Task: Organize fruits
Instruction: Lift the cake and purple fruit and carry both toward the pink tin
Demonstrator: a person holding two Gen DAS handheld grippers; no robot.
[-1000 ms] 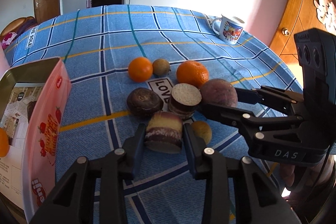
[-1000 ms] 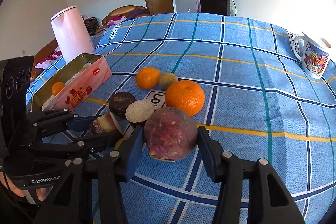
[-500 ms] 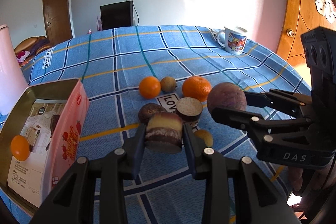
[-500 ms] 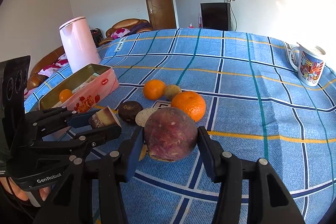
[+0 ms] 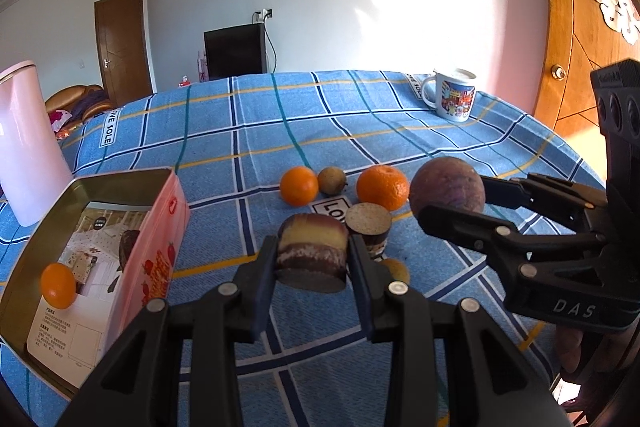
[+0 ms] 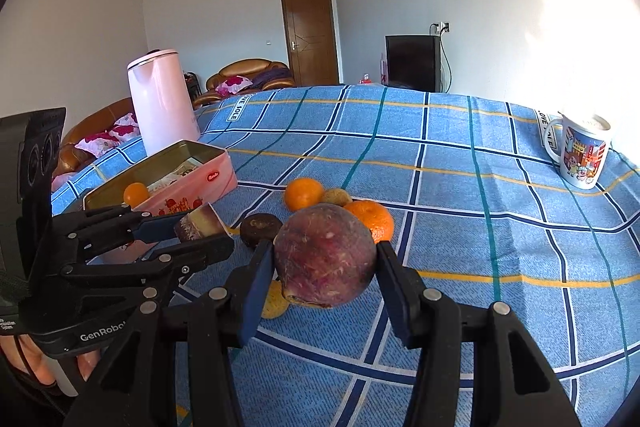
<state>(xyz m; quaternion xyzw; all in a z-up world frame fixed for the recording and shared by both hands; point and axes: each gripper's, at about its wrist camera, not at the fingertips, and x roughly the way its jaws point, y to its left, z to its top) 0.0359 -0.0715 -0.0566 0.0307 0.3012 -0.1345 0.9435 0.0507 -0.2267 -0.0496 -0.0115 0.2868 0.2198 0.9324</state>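
Observation:
My left gripper [image 5: 312, 259] is shut on a cut purple-and-yellow fruit piece [image 5: 313, 254] and holds it above the blue checked cloth; it also shows in the right wrist view [image 6: 200, 225]. My right gripper [image 6: 325, 267] is shut on a round purple fruit [image 6: 325, 261], also seen in the left wrist view [image 5: 447, 187]. On the cloth lie two oranges [image 5: 298, 185] [image 5: 382, 186], a small brown fruit [image 5: 332, 180], a cut dark fruit [image 5: 369, 227] and a small yellow fruit [image 5: 396, 269]. The pink tin [image 5: 158, 251] at the left holds an orange [image 5: 58, 285].
A pink kettle [image 6: 162, 99] stands behind the tin at the far left. A printed mug [image 6: 582, 155] stands at the far right of the table. A dark round fruit [image 6: 260, 227] lies near the tin. A wooden door is at the right beyond the table edge.
Both grippers have lifted their fruits up off the cloth, and the views have risen and tilted up. The left gripper has come nearer the tin.

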